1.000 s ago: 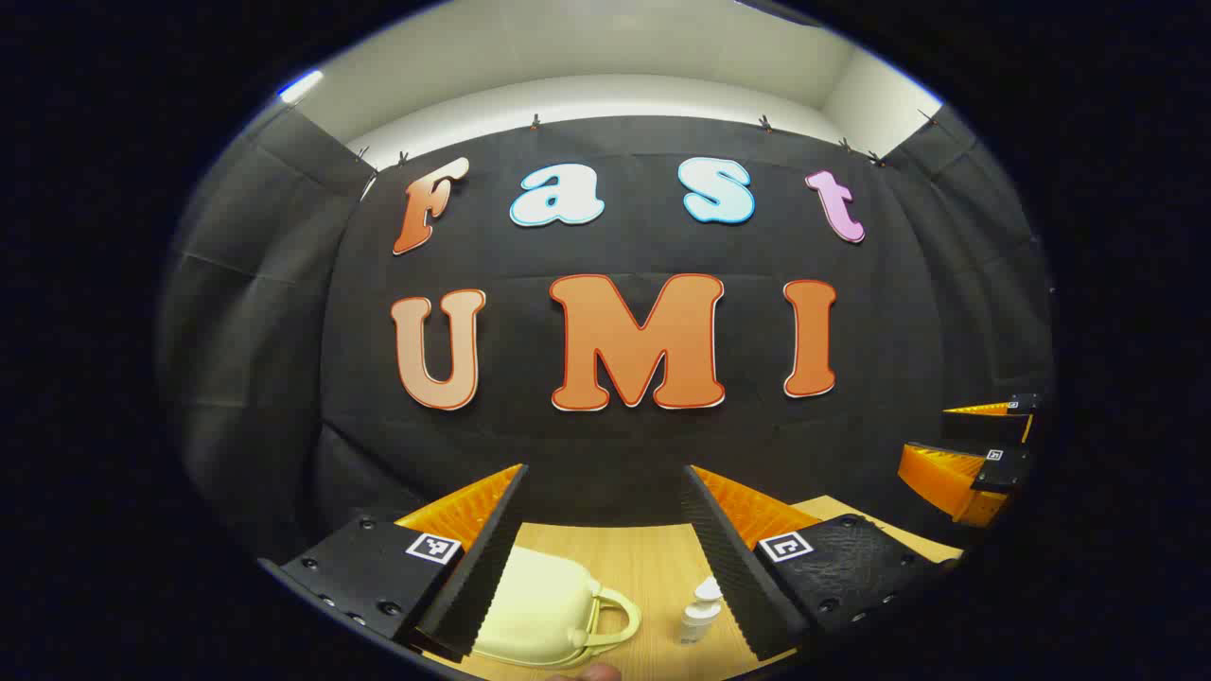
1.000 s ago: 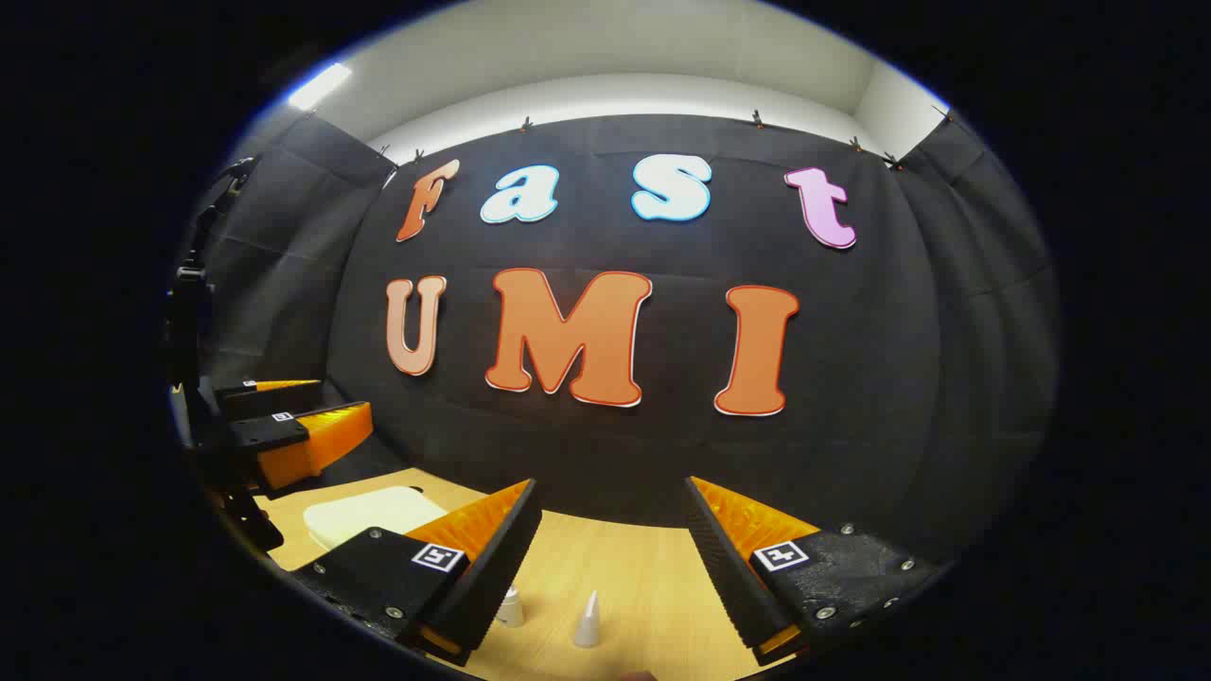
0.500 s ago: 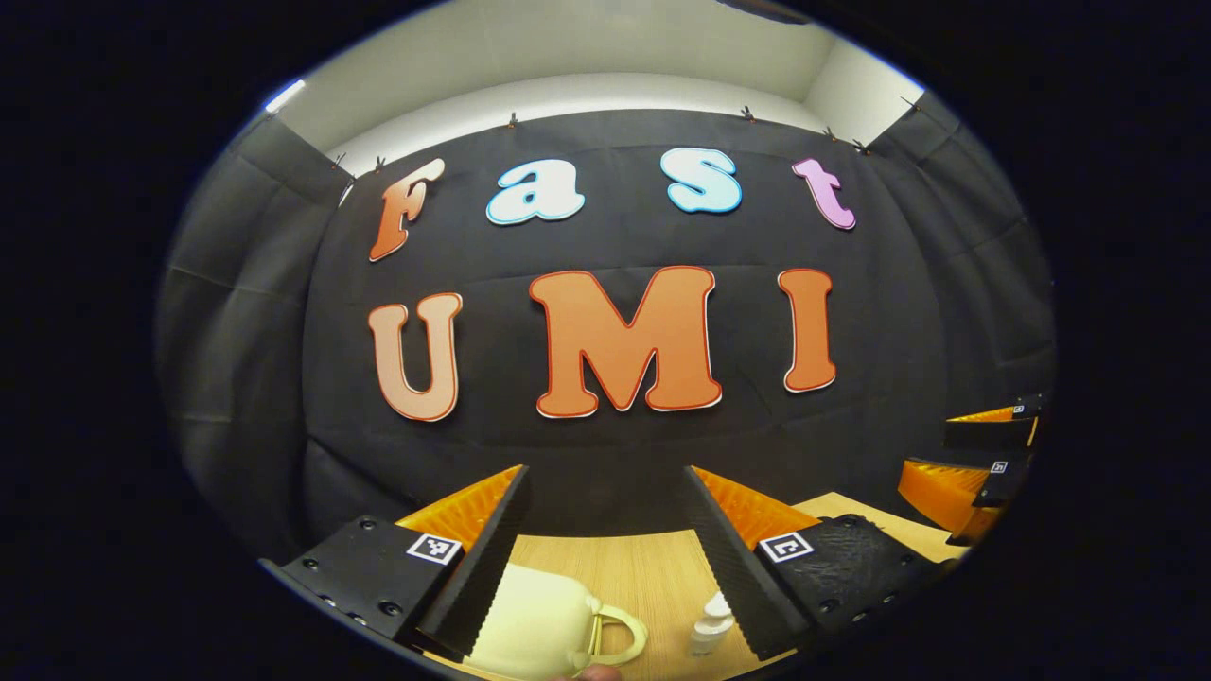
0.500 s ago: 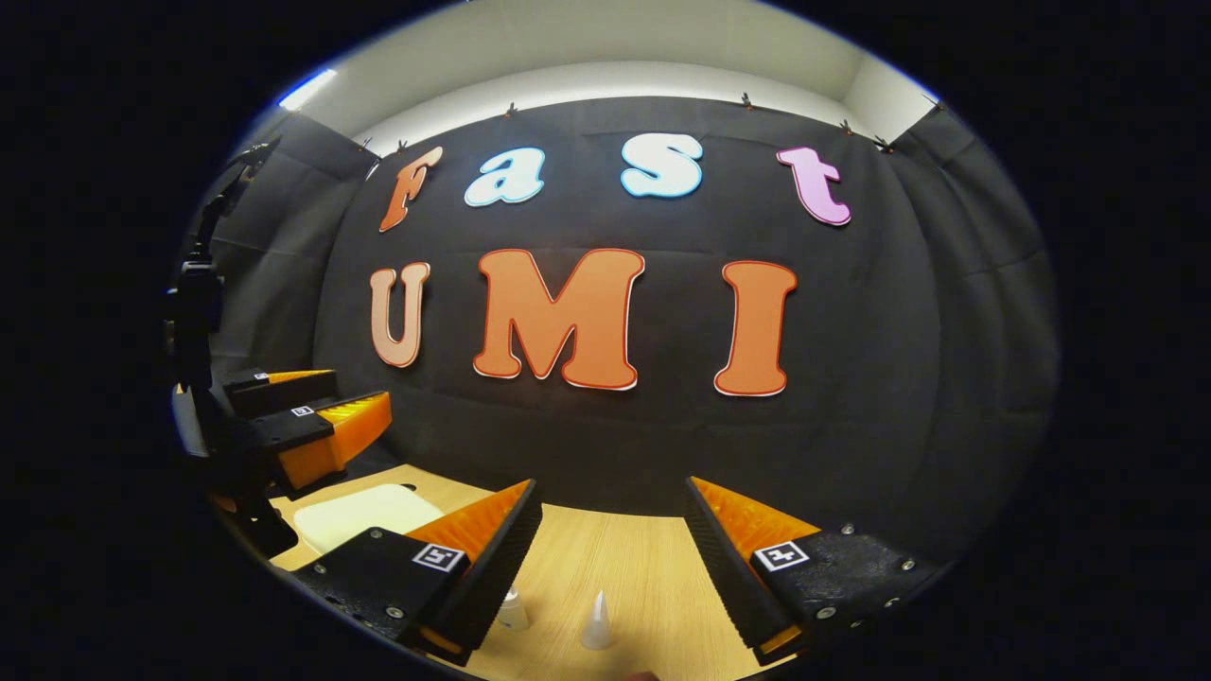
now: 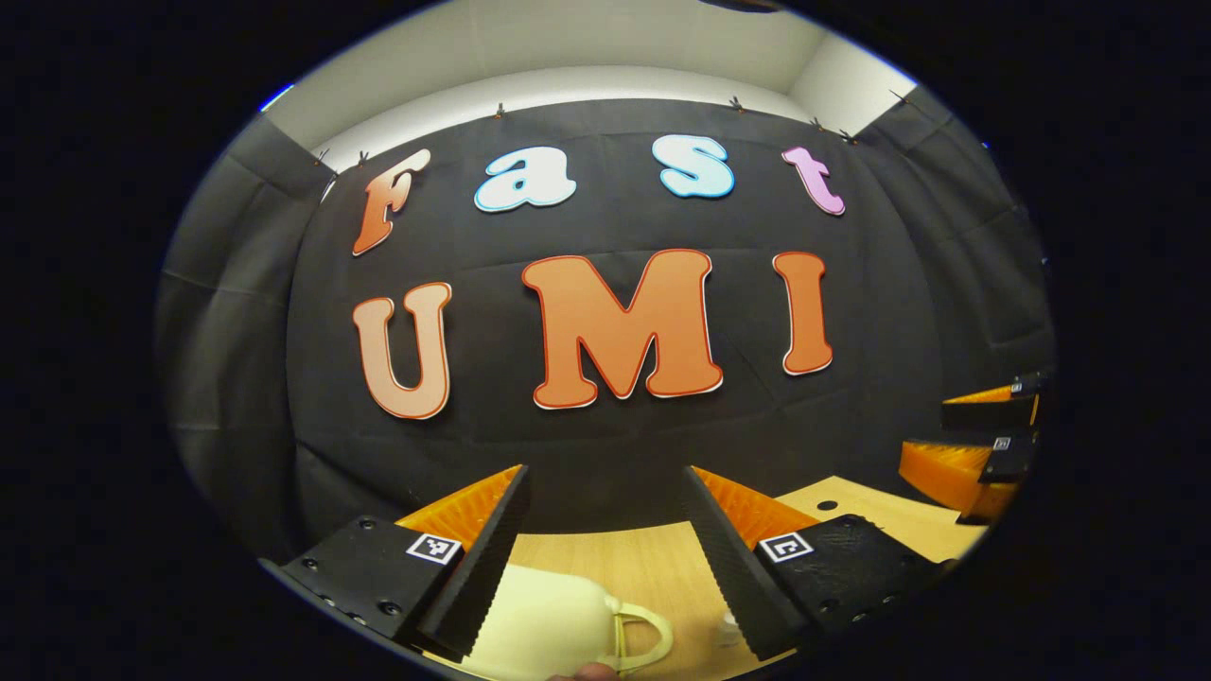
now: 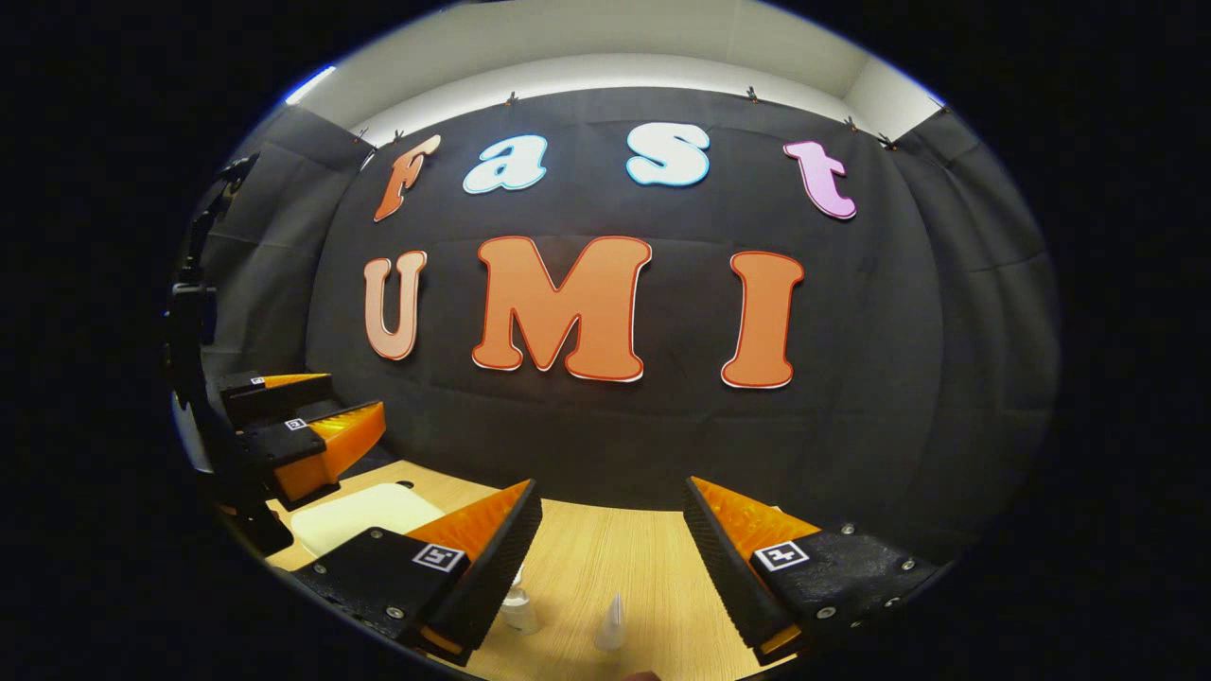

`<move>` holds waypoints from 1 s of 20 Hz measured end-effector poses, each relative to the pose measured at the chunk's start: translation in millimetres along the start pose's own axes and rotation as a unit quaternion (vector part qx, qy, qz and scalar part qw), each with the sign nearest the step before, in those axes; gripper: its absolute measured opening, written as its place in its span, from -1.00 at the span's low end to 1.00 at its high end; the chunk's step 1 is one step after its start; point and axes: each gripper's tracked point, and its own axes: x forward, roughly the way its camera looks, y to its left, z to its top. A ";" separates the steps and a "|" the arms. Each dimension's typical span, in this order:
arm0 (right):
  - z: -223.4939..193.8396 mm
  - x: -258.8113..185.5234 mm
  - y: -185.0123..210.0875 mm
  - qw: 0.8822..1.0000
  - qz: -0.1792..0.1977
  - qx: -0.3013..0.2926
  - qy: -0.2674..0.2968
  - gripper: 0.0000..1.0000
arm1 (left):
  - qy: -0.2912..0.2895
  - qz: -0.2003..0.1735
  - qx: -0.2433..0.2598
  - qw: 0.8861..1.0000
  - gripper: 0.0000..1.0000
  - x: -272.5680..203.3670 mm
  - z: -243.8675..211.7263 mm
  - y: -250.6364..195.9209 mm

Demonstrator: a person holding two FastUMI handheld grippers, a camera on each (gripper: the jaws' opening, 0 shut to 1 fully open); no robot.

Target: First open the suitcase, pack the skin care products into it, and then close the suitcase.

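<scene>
A pale yellow suitcase (image 5: 544, 624) lies shut on the wooden table (image 5: 653, 567), its looped handle (image 5: 648, 638) pointing right. My left gripper (image 5: 605, 473) hovers above it, open and holding nothing. A small white bottle (image 5: 728, 629) peeks out from behind the left gripper's right finger. In the right gripper view the suitcase (image 6: 364, 515) sits at the lower left, partly behind a finger. My right gripper (image 6: 612, 482) is open and empty over a small white bottle (image 6: 517, 610) and a white cone-topped tube (image 6: 612, 624).
The right gripper (image 5: 932, 430) shows at the far right edge of the left gripper view. The left gripper (image 6: 355, 397) hangs at the left of the right gripper view, above the suitcase. A small hole (image 5: 827, 505) marks the table near the booth's back wall.
The suitcase has slid right in the left gripper view and the bottle has slipped behind the right finger. In the right gripper view the bottle and tube have come slightly further into sight.
</scene>
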 end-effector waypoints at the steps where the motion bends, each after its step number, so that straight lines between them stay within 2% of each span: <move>1: 0.4 1.8 -3.6 1.000 -0.002 -0.003 -0.001 0.91 | 0.010 -0.004 0.008 1.000 0.97 1.2 -8.9 2.3; 4: -0.9 10.3 -17.1 1.000 -0.020 -0.007 0.000 0.91 | 0.039 -0.014 0.036 0.998 0.97 2.9 -37.7 11.9; 7: -5.6 15.8 -29.4 0.999 -0.037 -0.008 0.003 0.91 | 0.071 -0.034 0.081 0.994 0.97 1.9 -79.3 1.3; 12: -11.0 18.1 -43.3 0.999 -0.050 -0.010 0.009 0.91 | 0.132 -0.082 0.146 0.977 0.97 -9.3 -150.4 -30.2; 15: -11.8 18.7 -51.2 0.998 -0.058 -0.012 0.009 0.91 | 0.161 -0.104 0.196 0.962 0.98 -13.9 -180.7 -40.9; 17: -14.3 16.6 -56.6 0.998 -0.065 -0.009 0.010 0.91 | 0.172 -0.125 0.241 0.947 0.98 -14.8 -202.9 -51.5; 18: -18.8 14.4 -61.7 0.997 -0.072 -0.006 0.014 0.91 | 0.184 -0.146 0.268 0.934 0.97 -19.9 -220.7 -60.3; 20: -23.1 10.8 -68.5 0.997 -0.079 -0.004 0.017 0.91 | 0.197 -0.162 0.293 0.922 0.97 -20.6 -238.4 -65.1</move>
